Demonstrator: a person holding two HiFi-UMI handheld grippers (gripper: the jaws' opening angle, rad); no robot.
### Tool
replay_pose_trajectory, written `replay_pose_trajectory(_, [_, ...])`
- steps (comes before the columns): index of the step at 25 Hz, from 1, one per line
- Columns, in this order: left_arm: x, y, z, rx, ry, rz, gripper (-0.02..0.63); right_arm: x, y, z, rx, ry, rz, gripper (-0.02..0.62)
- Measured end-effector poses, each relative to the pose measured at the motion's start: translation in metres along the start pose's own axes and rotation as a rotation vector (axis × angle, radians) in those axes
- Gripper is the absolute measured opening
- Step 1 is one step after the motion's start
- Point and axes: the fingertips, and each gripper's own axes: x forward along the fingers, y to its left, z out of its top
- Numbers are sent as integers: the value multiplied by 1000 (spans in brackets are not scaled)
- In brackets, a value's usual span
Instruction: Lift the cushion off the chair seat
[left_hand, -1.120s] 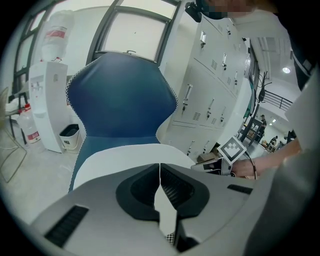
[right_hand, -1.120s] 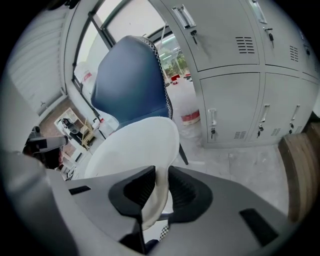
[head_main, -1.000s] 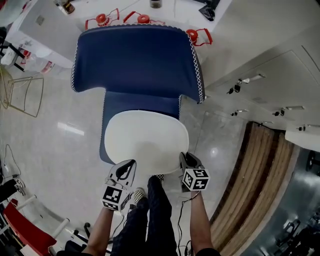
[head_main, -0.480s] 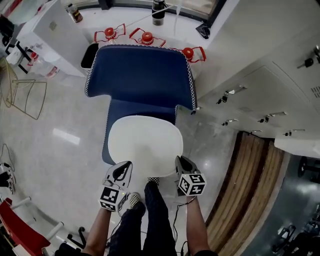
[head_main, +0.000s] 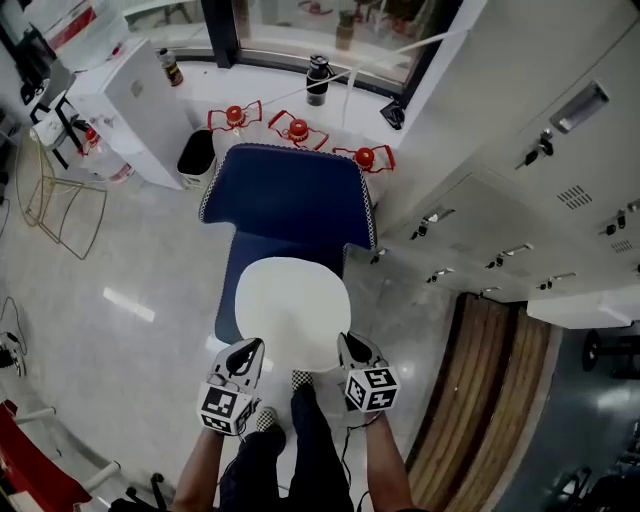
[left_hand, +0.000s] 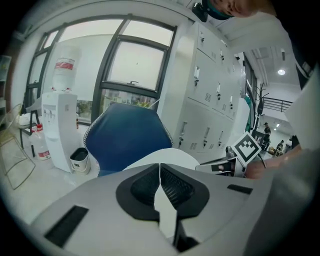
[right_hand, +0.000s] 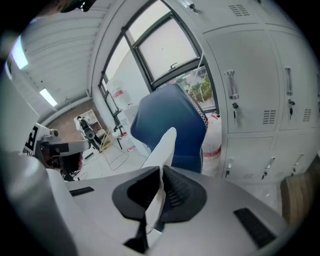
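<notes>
White, rounded cushion (head_main: 292, 310), flat, gripped at its near edge, above the blue chair (head_main: 290, 195) seat.

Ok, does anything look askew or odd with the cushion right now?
Nothing stands out. The left gripper and right gripper each clamp the white cushion's near edge, one per corner, and it looks evenly held over the blue chair.

Grey lockers (head_main: 520, 190), a water dispenser (head_main: 128, 100), a small bin (head_main: 197, 155)
</notes>
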Motion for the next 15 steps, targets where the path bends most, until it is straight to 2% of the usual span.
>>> replay_pose_trajectory(9, [-65,-7,52,36,-69,32,20,-55,61,58,-180,-51,2,40])
replay_pose_trajectory(15, [-109,-13,93,66,-119,45,20,-86,94,91,-254,-76,-2,38])
